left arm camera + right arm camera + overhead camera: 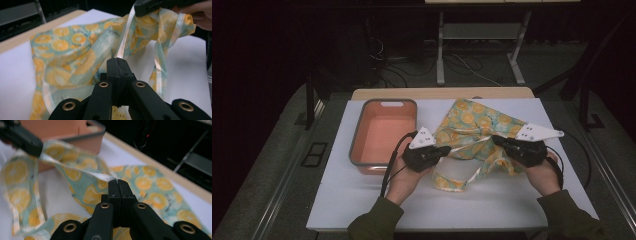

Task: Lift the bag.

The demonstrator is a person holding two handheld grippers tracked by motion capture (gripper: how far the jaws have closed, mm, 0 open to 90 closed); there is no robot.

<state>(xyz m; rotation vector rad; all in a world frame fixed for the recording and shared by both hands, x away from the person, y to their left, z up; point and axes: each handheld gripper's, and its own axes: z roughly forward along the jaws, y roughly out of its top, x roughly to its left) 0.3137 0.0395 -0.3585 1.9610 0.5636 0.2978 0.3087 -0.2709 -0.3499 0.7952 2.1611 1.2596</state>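
Nearest to the person, the left gripper and the right gripper both have their jaws pressed together on the pale edge band of the orange-print cloth. In the left gripper view the band comes straight out of the closed jaws, and in the right gripper view it does the same. So each gripper is pinching the cloth, and between them the band is pulled into an almost straight line.

I think the main risk is a slip. The band looks thin and shiny, and each gripper holds only a narrow piece of it, so a stronger pull apart could draw it out of one pair of jaws. Then that side would fall back on the white table. A second risk is the hanging loop just below the grippers: it may fold under the cloth when the cloth is laid down.

The stretched band runs left to right across the table, slightly rising toward the right gripper. The body of the cloth lies crumpled behind it, spreading toward the far edge. Just left of the cloth stands the empty orange tray, its long side pointing away from the person.
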